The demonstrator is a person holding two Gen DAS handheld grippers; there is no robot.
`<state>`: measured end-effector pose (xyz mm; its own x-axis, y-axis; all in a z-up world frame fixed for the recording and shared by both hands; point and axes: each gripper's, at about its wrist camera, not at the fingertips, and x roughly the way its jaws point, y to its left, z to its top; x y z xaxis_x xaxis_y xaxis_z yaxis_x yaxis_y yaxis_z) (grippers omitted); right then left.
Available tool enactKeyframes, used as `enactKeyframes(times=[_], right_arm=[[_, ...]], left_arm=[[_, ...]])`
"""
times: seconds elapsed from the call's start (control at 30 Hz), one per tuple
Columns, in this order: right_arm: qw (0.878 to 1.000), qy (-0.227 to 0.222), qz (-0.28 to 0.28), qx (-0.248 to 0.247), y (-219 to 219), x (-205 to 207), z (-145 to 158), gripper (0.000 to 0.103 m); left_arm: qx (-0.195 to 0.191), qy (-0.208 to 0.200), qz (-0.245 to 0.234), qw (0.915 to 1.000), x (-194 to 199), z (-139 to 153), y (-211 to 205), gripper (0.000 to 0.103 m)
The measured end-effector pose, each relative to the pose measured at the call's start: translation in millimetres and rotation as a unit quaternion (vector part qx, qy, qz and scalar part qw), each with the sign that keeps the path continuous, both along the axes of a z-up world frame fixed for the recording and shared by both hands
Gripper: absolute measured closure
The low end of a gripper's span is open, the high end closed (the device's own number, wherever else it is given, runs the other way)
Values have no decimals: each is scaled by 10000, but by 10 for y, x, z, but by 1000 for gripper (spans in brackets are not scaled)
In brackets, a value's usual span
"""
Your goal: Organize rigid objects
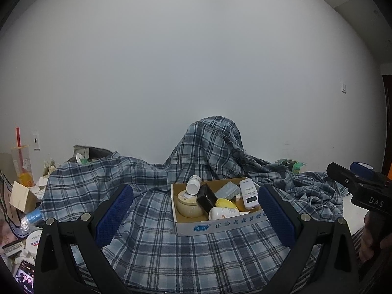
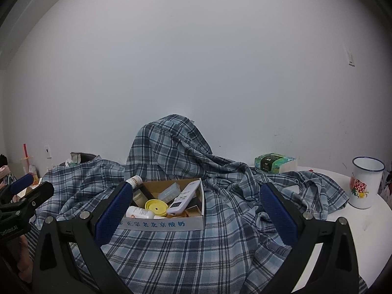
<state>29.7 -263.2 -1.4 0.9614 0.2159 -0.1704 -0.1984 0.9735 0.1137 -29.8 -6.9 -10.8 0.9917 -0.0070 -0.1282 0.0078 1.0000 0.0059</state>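
A shallow cardboard box (image 1: 220, 225) (image 2: 161, 224) sits on a blue plaid cloth (image 1: 152, 245) (image 2: 196, 250). It holds a white bottle (image 1: 193, 184), a cream jar (image 1: 189, 204), a black box (image 1: 207, 197), a yellow lid (image 1: 225, 203) (image 2: 156, 206), a white remote (image 1: 249, 193) (image 2: 184, 197), a clear case (image 1: 227, 189) (image 2: 170, 192) and a lying white bottle (image 1: 223, 212) (image 2: 140, 212). My left gripper (image 1: 196, 210) is open and empty, just short of the box. My right gripper (image 2: 196, 210) is open and empty, the box by its left finger.
A white enamel mug (image 2: 365, 183) stands on the white table (image 2: 352, 218) at right. A green tissue pack (image 2: 273, 163) (image 1: 292, 165) lies at the back. Clutter at left: a drink cup (image 1: 22, 166), a small carton (image 1: 23, 197), a jar (image 1: 35, 241), a phone (image 1: 24, 275).
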Motion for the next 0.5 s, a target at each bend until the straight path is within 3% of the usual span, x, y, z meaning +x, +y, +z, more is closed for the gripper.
enactKeyframes(times=[0.5], right_arm=[[9996, -74, 3, -285, 91, -28, 13, 0]], left_arm=[[87, -102, 20, 9999, -50, 19, -25, 0]])
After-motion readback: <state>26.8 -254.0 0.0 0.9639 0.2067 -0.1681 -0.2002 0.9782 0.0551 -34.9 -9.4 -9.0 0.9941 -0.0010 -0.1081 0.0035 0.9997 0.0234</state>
